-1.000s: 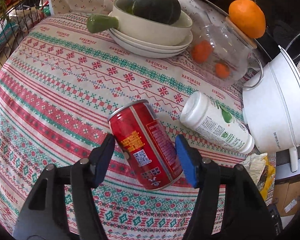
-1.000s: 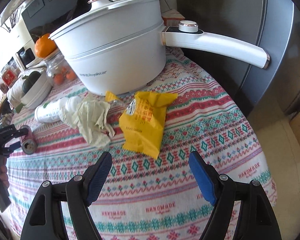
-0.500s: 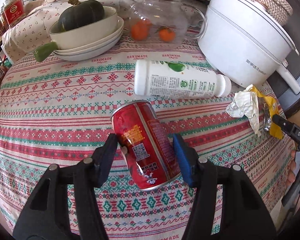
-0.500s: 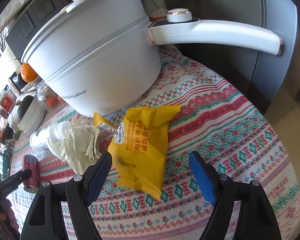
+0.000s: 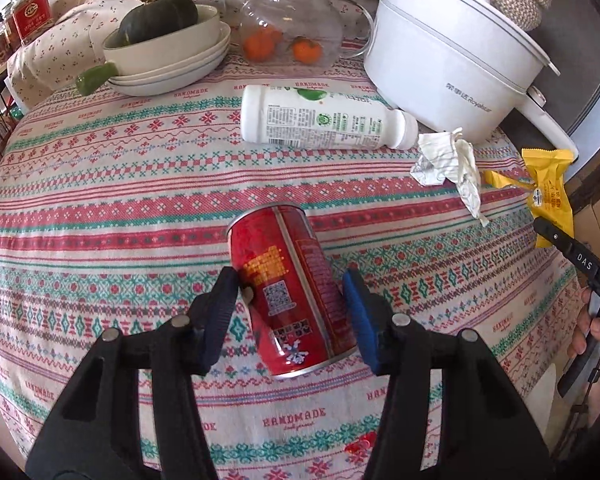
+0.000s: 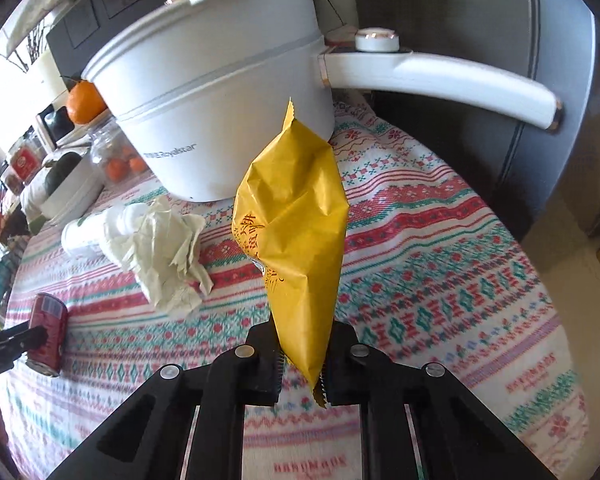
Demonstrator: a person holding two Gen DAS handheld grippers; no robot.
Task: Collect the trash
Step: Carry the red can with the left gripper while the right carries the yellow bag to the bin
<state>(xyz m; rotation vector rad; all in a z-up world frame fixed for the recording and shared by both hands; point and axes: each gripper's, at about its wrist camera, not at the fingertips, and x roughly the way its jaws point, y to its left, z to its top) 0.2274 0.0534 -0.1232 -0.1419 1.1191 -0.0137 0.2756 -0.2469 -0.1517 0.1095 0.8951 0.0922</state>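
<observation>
Left wrist view: a cloth (image 5: 100, 184) banded in red, teal and white, stitched "HANDMADE", covered the round table. The left gripper (image 5: 290, 312) had its jaws closing around a red can (image 5: 288, 288) that lay tilted between the fingers, both pads against its sides. Beyond the can lay a white bottle (image 5: 324, 122) on its side, and to its right a crumpled tissue (image 5: 448, 160). Further right, at the table's edge, a yellow packet (image 5: 550, 196) was touched by the tip of the right gripper (image 5: 540, 224), with a hand (image 5: 592, 332) behind it. At the far side stood a white pot (image 5: 440, 56), a glass jar (image 5: 292, 28) with small oranges inside, and stacked bowls (image 5: 168, 56) holding a dark squash. Jars on a rack filled the far left corner.

Right wrist view: the right gripper (image 6: 300, 356) had its jaws closing, narrow, pinching the near end of the packet (image 6: 296, 224), which rose crumpled above the cloth (image 6: 440, 272). The pot (image 6: 220, 112) stood just behind, its long handle (image 6: 440, 80) reaching right toward a dark grey cabinet front. The tissue (image 6: 160, 248) lay left of the packet against the bottle (image 6: 84, 234). At the near left edge the can (image 6: 48, 332) sat in the left gripper (image 6: 24, 340).
</observation>
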